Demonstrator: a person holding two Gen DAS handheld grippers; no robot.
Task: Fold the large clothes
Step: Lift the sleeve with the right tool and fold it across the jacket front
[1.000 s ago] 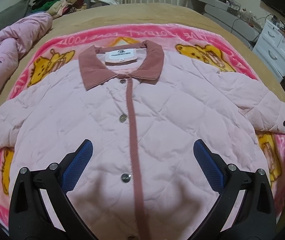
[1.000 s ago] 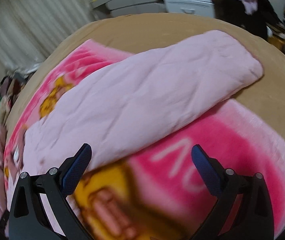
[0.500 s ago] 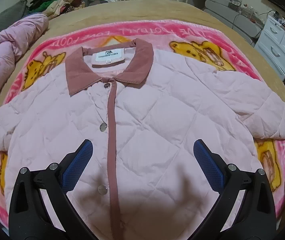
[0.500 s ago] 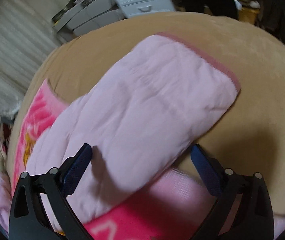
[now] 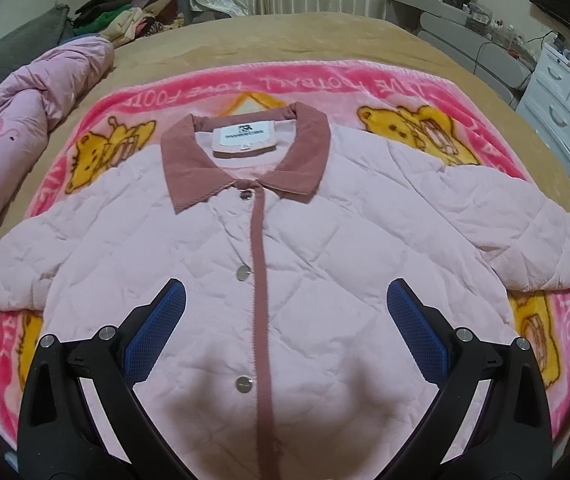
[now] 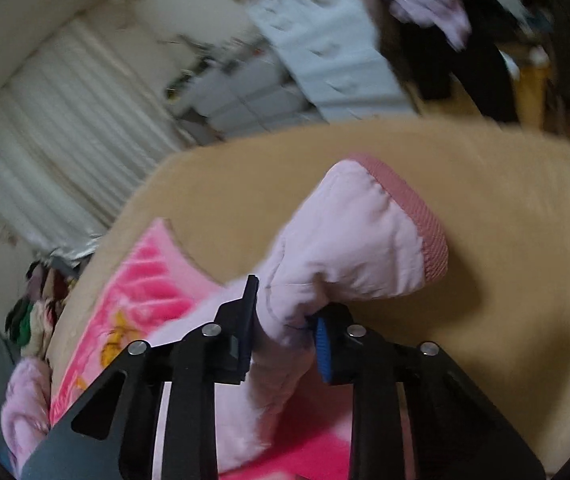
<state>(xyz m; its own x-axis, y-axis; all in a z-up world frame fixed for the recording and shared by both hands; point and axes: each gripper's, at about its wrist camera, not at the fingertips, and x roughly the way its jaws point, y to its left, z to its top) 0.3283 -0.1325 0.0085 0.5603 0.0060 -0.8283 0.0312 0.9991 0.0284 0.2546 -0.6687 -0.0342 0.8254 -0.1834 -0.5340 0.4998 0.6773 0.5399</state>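
since the earlier frame the right gripper (image 6: 283,320) has gone from spread wide above the sleeve (image 6: 349,236) to clamping it; its jaws are closing, with bunched pink quilting pinched between them just short of the ribbed cuff (image 6: 425,224), which hangs over the tan bedspread (image 6: 505,208) near the bed's edge. the left gripper (image 5: 285,320) hovers with jaws spread and nothing between them above the lower front of the pink quilted jacket (image 5: 205,248). the jacket lies flat, snapped shut, collar (image 5: 245,148) toward the far edge, on the pink cartoon blanket (image 5: 405,88) mid-bed. a rumpled pink duvet (image 5: 25,120) lies along the left edge.
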